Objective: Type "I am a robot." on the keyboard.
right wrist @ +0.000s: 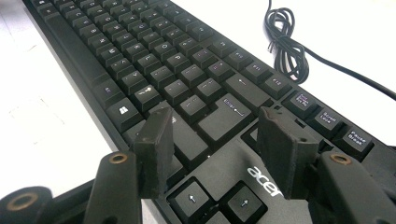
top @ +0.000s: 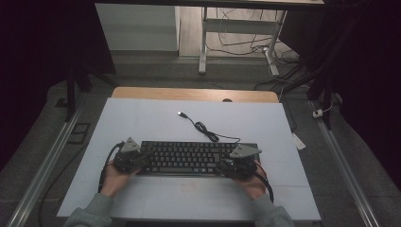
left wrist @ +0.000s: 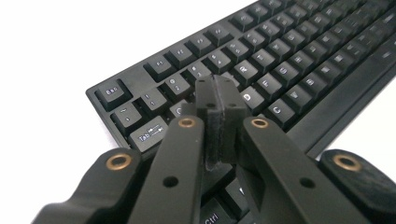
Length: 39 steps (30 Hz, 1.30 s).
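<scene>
Black plastic keyboard [top: 189,158] with matte, white-lettered keycaps lies flat across the near part of the pale grey tabletop [top: 156,118]. Left gripper [left wrist: 218,95], jaws pressed together and holding nothing, hovers over the letter keys at the keyboard's left end. Right gripper [right wrist: 217,140], jaws parted and empty, straddles the Enter and arrow-key region at the right end. Coiled black USB cable [top: 204,128] lies on the tabletop behind the keyboard.

High view is dim, its corners black; both gripper views are bright, the white table [left wrist: 56,42] overexposed, keys beyond the jaws blurred.
</scene>
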### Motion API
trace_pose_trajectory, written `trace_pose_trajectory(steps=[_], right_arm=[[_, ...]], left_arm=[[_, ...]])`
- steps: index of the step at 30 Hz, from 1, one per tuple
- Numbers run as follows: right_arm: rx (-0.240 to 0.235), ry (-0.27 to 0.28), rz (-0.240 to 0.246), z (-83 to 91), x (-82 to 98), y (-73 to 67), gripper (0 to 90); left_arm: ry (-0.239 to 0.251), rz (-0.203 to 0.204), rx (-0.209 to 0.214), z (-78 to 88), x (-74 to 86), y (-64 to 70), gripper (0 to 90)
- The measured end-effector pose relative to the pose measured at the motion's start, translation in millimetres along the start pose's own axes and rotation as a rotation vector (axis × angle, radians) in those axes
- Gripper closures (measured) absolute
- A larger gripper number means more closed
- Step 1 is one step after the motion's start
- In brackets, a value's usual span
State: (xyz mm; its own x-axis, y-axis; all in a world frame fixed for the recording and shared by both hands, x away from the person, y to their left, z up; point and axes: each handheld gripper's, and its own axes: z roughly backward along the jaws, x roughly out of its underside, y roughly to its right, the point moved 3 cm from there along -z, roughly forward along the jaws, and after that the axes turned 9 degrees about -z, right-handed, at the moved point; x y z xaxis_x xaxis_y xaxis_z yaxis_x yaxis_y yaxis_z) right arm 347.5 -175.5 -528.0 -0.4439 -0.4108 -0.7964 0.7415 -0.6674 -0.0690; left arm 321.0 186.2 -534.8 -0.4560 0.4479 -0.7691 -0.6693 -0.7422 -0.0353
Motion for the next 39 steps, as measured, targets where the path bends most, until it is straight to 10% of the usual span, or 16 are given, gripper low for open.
trace_pose_trajectory(steps=[5, 14, 39], right_arm=[[0.0, 0.0, 0.004, 0.2, -0.2, -0.5, 46.2], [-0.002, 0.002, 0.001, 0.3, -0.7, -0.4, 46.1], [-0.049, 0.029, 0.003, -3.2, -8.7, -8.7, 45.8]], left_arm=[[0.031, 0.022, 0.027, 6.9, 0.0, -0.6, 86.4], [0.067, 0.06, 0.022, 12.4, 0.9, -4.4, 50.5], [0.032, 0.038, 0.05, 8.5, 2.4, 3.8, 41.6]])
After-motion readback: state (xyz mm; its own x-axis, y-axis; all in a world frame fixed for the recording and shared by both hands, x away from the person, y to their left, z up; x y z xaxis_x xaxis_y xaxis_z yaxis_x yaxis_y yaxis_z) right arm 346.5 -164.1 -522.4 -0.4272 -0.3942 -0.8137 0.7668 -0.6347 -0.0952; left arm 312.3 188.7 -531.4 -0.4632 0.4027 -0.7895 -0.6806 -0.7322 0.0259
